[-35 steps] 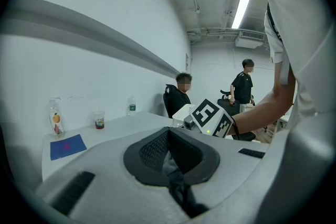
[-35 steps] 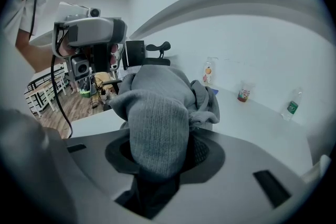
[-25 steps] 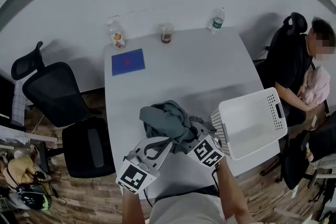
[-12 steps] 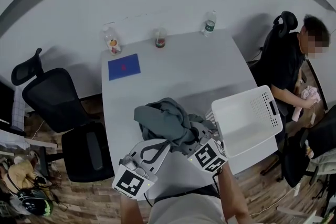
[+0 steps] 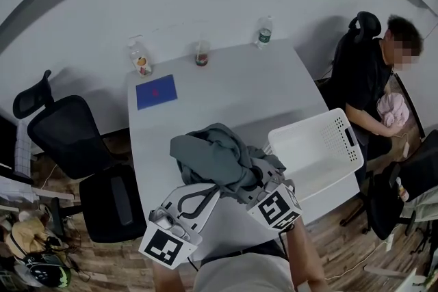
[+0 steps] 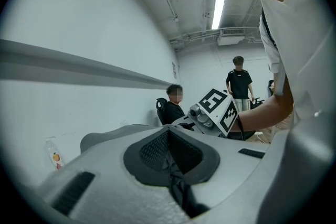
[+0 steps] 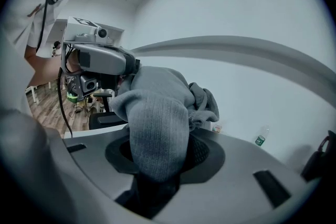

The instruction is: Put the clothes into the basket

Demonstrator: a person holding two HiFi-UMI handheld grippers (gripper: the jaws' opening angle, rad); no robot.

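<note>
your left gripper (image 5: 209, 186) is pinched shut on a thin fold and your right gripper (image 5: 257, 181) is clamped on a thick bunch of the grey knit garment (image 5: 213, 157), held over the white table (image 5: 233, 89) just beside the white laundry basket (image 5: 299, 128).

Grey clothes (image 5: 217, 159) — white basket (image 5: 335, 141) just beside

I am wearing a pale short-sleeved shirt (image 5: 236, 277). My left gripper (image 5: 202, 193) is showing a light grey moulded shell, a dark mesh-textured recess at the jaws and narrow dark slots. My right gripper (image 5: 252, 189) is matching it. Each is carrying a marker cube (image 5: 164, 247) in black-and-white squares, and a thin dark cable (image 7: 61, 97) is running beneath the left one.
</note>
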